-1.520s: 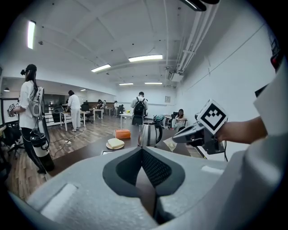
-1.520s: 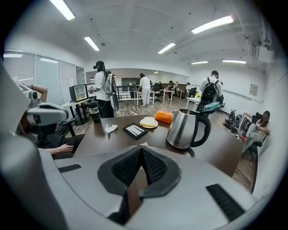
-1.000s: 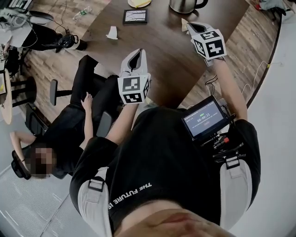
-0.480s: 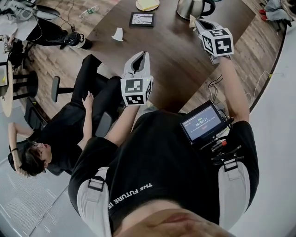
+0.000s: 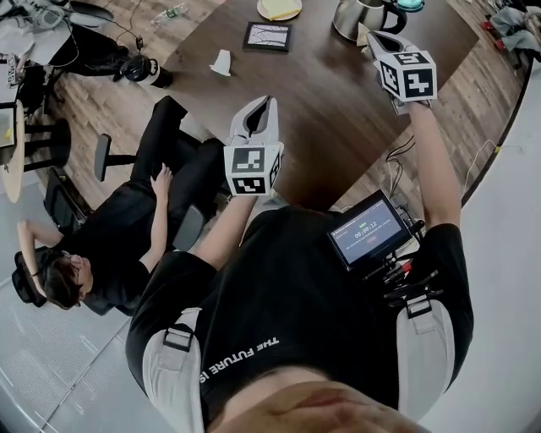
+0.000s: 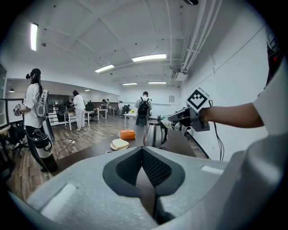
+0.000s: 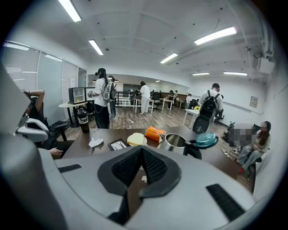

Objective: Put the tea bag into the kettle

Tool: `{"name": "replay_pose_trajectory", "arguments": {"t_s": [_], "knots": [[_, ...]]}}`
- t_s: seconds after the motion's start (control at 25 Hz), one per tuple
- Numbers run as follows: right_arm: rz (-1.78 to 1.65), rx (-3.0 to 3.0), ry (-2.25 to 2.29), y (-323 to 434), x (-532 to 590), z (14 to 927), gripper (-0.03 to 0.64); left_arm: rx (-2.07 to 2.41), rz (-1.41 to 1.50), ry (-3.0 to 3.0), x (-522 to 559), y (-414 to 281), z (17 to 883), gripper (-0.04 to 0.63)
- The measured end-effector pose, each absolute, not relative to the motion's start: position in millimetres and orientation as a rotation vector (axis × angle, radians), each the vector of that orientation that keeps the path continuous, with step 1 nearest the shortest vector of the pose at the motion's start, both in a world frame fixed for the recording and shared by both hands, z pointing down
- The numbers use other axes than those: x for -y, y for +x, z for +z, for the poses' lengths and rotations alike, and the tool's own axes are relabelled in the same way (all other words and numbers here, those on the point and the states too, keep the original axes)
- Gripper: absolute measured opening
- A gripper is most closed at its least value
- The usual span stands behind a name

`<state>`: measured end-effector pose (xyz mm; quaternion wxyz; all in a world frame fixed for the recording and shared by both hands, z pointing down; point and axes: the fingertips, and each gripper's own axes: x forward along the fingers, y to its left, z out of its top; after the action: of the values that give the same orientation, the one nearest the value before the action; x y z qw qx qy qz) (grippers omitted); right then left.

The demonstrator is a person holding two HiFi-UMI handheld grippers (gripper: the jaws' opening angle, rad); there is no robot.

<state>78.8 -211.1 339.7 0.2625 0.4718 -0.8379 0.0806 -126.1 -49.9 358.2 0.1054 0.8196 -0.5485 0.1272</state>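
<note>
A steel kettle (image 5: 353, 12) stands at the far side of the dark table (image 5: 313, 101), its teal lid (image 7: 206, 140) tipped open. My right gripper (image 5: 378, 38) hovers just in front of the kettle, shut on a pale tea bag (image 5: 363, 35) that sticks out past its tips. From the left gripper view, the tea bag (image 6: 165, 121) hangs beside the kettle (image 6: 154, 134). My left gripper (image 5: 264, 103) is held over the table's near edge, shut with nothing in it.
On the table lie a crumpled white paper (image 5: 222, 62), a small framed picture (image 5: 267, 36), a plate with a yellow slab (image 5: 279, 8) and an orange box (image 7: 155, 133). A person (image 5: 127, 220) sits in a chair at the left.
My right gripper has moved forward with the tea bag, closer to the kettle. The left gripper has shifted slightly forward, staying shut.
</note>
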Motion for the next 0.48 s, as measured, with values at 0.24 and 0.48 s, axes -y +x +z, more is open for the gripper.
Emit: {"name": "replay_pose_trajectory", "arguments": {"t_s": [0.24, 0.48], "knots": [[0.212, 2.260, 1.269, 84, 228, 345, 0.008, 1.622, 0.384, 2.400, 57, -127, 363, 0.003], [0.215, 2.263, 1.274, 88, 245, 345, 0.008, 1.630, 0.384, 2.372, 66, -128, 367, 0.003]]}}
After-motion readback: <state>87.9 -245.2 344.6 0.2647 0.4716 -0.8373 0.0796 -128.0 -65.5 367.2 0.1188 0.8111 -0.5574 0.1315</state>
